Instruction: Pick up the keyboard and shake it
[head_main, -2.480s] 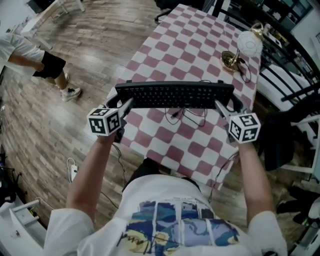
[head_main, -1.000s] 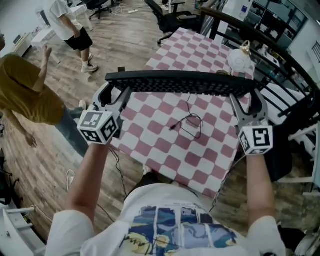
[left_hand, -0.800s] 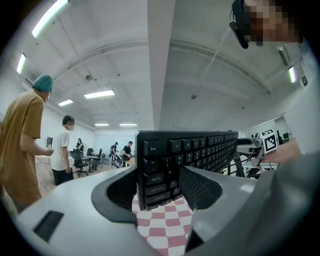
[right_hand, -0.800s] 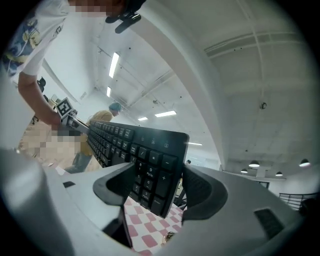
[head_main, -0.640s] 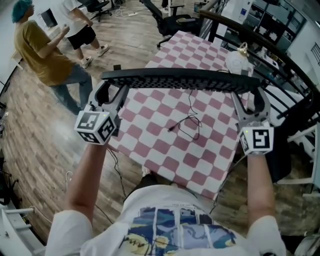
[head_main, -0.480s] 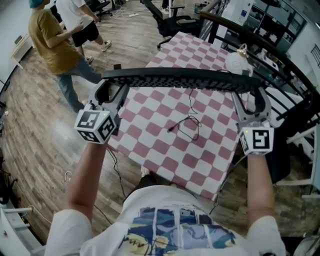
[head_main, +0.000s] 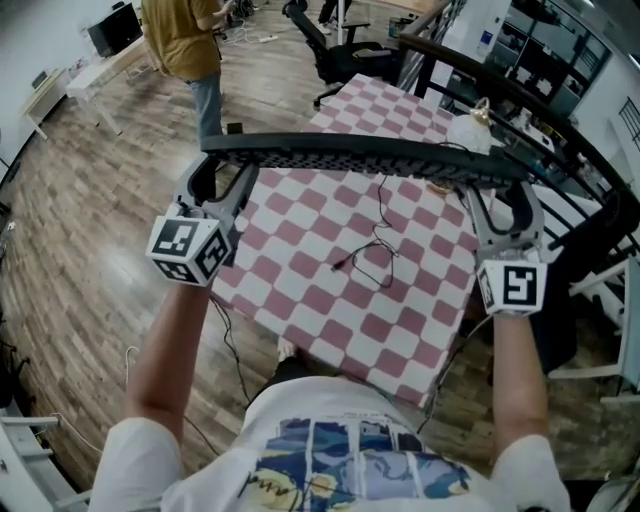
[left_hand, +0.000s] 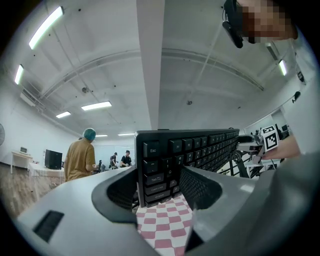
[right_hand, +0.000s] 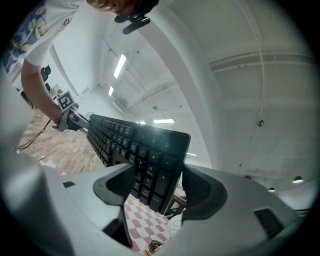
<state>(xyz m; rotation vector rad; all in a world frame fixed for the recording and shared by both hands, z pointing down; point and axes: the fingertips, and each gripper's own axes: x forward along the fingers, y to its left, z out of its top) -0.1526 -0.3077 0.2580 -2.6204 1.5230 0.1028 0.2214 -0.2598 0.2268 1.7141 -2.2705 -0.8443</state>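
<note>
A black keyboard (head_main: 365, 155) hangs in the air above the table, turned so that I see its thin edge in the head view. My left gripper (head_main: 222, 165) is shut on its left end and my right gripper (head_main: 497, 185) is shut on its right end. The left gripper view shows the Esc end of the keyboard (left_hand: 195, 150) between the jaws of the left gripper (left_hand: 157, 187). The number-pad end of the keyboard (right_hand: 130, 145) sits between the jaws of the right gripper (right_hand: 155, 190). Its black cable (head_main: 375, 255) dangles down onto the table.
Below is a table with a pink and white checked cloth (head_main: 330, 300). A brass lamp with a white shade (head_main: 472, 125) stands at its far right. A black railing (head_main: 560, 110) runs on the right. A person in a yellow shirt (head_main: 185, 40) and an office chair (head_main: 335, 50) are at the far side.
The keyboard has risen off the table and tipped edge-on, both grippers still on it. The person in yellow has walked from the left to the far side.
</note>
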